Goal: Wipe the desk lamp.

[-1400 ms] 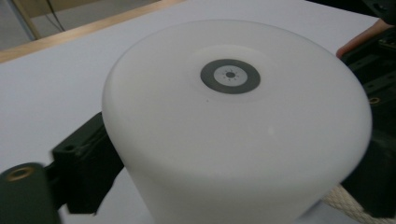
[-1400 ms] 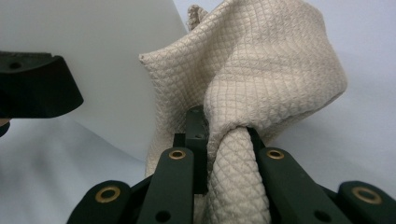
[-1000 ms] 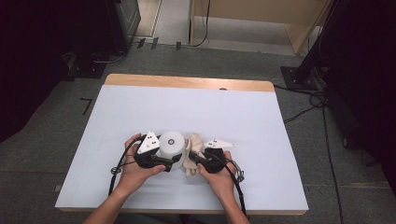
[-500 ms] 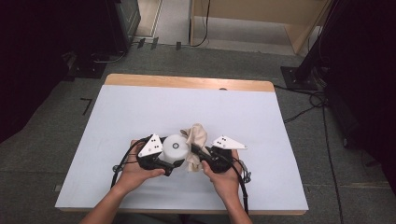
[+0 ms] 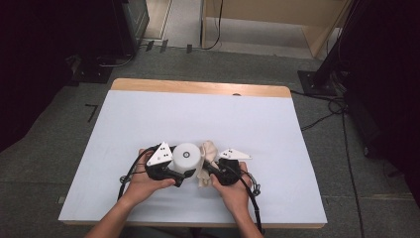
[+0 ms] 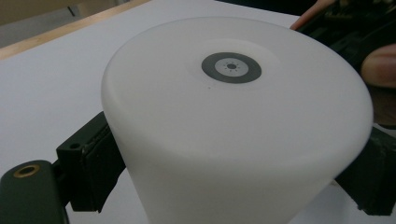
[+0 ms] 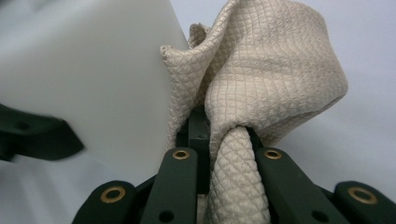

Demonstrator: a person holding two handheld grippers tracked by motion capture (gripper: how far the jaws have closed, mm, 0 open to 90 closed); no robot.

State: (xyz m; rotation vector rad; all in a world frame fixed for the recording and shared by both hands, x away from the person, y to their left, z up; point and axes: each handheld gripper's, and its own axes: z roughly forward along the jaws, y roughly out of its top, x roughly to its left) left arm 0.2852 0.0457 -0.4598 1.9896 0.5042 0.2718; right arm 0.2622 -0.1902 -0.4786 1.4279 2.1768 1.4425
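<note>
Now we see the left claw [image 5: 184, 171] squeezed on the white cup [image 5: 186, 156], low in the middle of the high view. The right claw [image 5: 210, 168] pinches the soft cloth [image 5: 208, 154] beside it. The cup looks smooth, light and slippery, so we hold its sides.
</note>
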